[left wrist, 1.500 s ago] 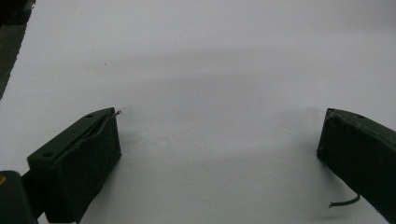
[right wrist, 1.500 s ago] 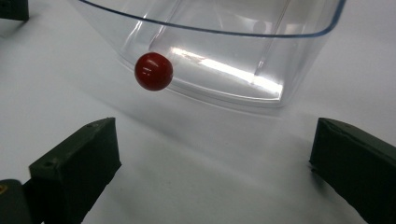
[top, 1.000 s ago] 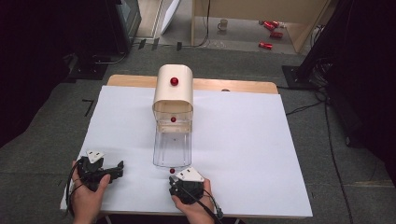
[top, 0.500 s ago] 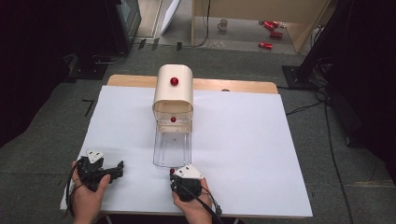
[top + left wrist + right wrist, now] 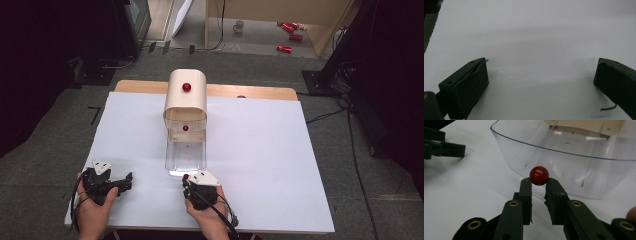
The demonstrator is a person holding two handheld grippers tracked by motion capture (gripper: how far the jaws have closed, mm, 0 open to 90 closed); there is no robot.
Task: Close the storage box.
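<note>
A lab or test studio: a white-covered table [image 5: 260, 165] stands on grey carpet [image 5: 60, 130], ringed by black curtains [image 5: 45, 40]. Beyond the table, cables [image 5: 220, 25] trail past a wooden partition [image 5: 260, 10], a mug [image 5: 239, 25] and red cans [image 5: 290, 35] on the floor

The red ball [image 5: 539, 175] is glossy and smooth, with a bright highlight on top. Just behind it, the tray [image 5: 564, 157] is clear, shiny plastic, see-through down to the sheet below. The right gripper [image 5: 539, 182] is matt black plastic with brass-coloured rivets, its jaws ridged on the inner faces. The left gripper [image 5: 541, 75] has the same dull black finish. The counter [image 5: 280, 165] carries a smooth, matt white sheet like paper, with a bare wood edge at the far side. The housing [image 5: 185, 95] looks like smooth cream plastic with a soft sheen. The floor [image 5: 380, 200] is rough grey carpet.
</note>
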